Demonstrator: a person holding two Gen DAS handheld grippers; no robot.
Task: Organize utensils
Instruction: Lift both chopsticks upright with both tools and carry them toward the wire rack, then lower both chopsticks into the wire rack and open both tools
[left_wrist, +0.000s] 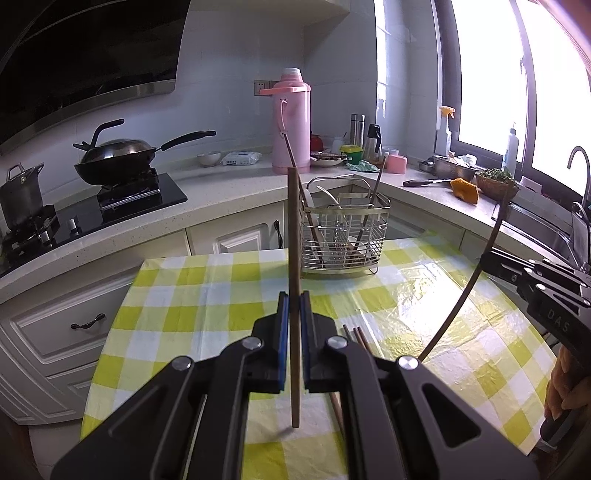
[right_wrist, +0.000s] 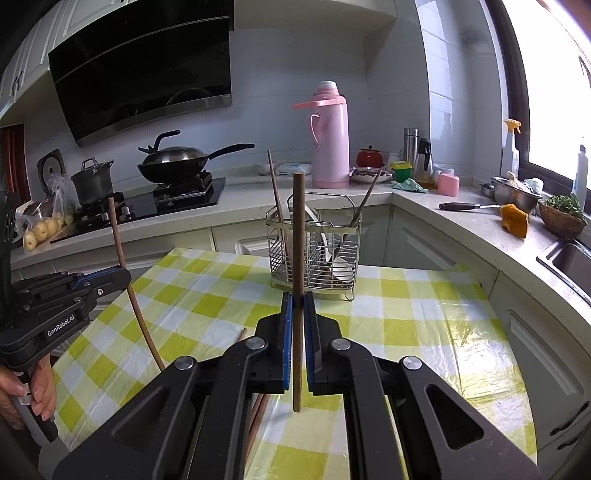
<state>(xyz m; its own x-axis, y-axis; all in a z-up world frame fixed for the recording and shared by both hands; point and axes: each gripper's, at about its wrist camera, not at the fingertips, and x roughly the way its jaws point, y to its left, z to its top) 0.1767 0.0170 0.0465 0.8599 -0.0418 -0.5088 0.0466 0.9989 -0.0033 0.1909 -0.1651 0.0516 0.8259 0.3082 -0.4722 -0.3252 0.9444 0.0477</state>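
Grippers both clamped, one chopstick each. Left gripper (left_wrist: 294, 299) pinches left chopstick (left_wrist: 294, 236) upright, long axis near vertical, lower end clear of cloth (left_wrist: 184, 295). Right gripper (right_wrist: 297, 301) same on right chopstick (right_wrist: 298, 236), also upright. Rack (left_wrist: 343, 236) straight ahead of both, at far edge of cloth, well apart from tips; holds spoons and more chopsticks. Right looks slightly nearer, hard to call. Spare chopsticks (left_wrist: 356, 334) flat on cloth just under left gripper. Next, likely: carry forward, keep vertical, drop into rack.
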